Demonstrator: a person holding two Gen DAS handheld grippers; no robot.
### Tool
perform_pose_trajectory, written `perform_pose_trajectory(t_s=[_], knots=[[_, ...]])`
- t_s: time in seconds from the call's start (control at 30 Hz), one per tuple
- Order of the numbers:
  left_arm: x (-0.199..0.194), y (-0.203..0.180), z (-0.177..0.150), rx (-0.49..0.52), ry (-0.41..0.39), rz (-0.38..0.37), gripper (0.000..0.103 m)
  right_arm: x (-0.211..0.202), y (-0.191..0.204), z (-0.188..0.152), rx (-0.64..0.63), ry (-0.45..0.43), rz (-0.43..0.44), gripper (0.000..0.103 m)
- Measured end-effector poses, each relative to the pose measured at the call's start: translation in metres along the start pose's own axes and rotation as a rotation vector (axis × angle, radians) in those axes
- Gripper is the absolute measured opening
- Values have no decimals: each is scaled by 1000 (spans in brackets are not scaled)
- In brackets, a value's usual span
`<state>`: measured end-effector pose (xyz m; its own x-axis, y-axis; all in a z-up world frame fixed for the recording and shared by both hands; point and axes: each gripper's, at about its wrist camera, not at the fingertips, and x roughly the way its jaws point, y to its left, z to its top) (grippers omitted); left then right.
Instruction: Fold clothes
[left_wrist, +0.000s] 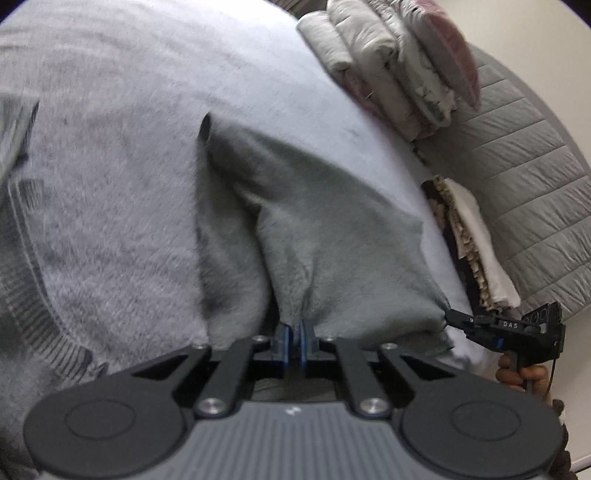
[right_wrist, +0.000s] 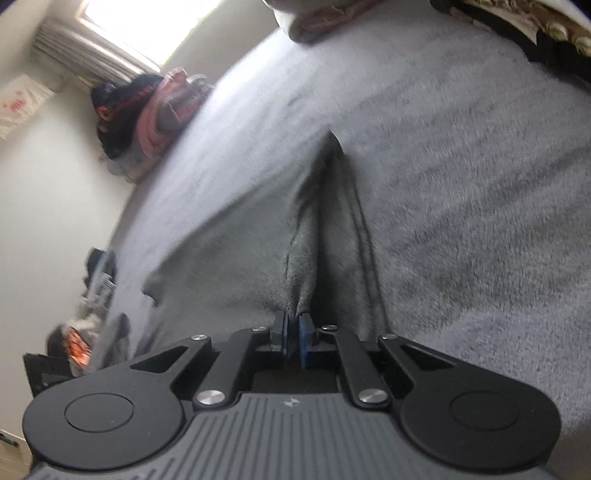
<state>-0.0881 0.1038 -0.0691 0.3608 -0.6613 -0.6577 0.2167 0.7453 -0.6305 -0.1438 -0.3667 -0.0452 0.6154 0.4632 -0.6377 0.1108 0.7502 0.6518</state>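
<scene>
spread over the bed is a pale fuzzy blanket (left_wrist: 110, 166), and on it lies a grey fleece garment (left_wrist: 314, 229). the left tool (left_wrist: 293, 332) is clamped on one edge of the garment; the right tool (right_wrist: 291, 328) is clamped on another edge, its far corner lifted. a fold appears to be in hand: both held edges would need carrying together across the cloth, evenly. folded clothes (left_wrist: 388, 55) are stacked ahead of the left tool, a second pile (left_wrist: 476, 243) beside the right tool, close enough to be caught.
</scene>
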Motion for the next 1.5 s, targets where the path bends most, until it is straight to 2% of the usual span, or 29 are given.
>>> perform_pose_trajectory(t_s=[0.1, 0.17, 0.23, 0.27, 0.43, 0.53, 0.73, 0.9, 1.23, 1.47, 1.5], knots=[[3, 3, -2, 12, 16, -20, 8, 5, -2, -2, 13, 26, 0, 12], [1, 0, -3, 35, 9, -34, 22, 4, 0, -3, -5, 27, 7, 17], [-2, -1, -3, 57, 3, -47, 33, 2, 1, -3, -23, 28, 14, 36], [-3, -1, -3, 57, 3, -49, 36, 1, 2, -4, -32, 29, 18, 36], [-6, 1, 5, 25, -25, -29, 36, -4, 6, -6, -78, 31, 35, 37], [-14, 3, 16, 37, -93, -1, 37, -7, 4, 3, -77, -20, 34, 37], [-10, 15, 46, 31, -240, 101, 37, -7, -2, 26, -65, -136, 23, 37], [1, 23, 69, -10, -322, 103, 37, 13, -8, 51, -55, -171, -4, 37], [26, 20, 97, -21, -322, 77, 35, 42, -21, 88, -5, -216, 17, 37], [32, 22, 101, -30, -306, 100, 25, 63, -15, 98, -14, -192, 15, 37], [33, 22, 101, -30, -304, 101, 24, 66, -14, 98, -18, -190, 9, 32]])
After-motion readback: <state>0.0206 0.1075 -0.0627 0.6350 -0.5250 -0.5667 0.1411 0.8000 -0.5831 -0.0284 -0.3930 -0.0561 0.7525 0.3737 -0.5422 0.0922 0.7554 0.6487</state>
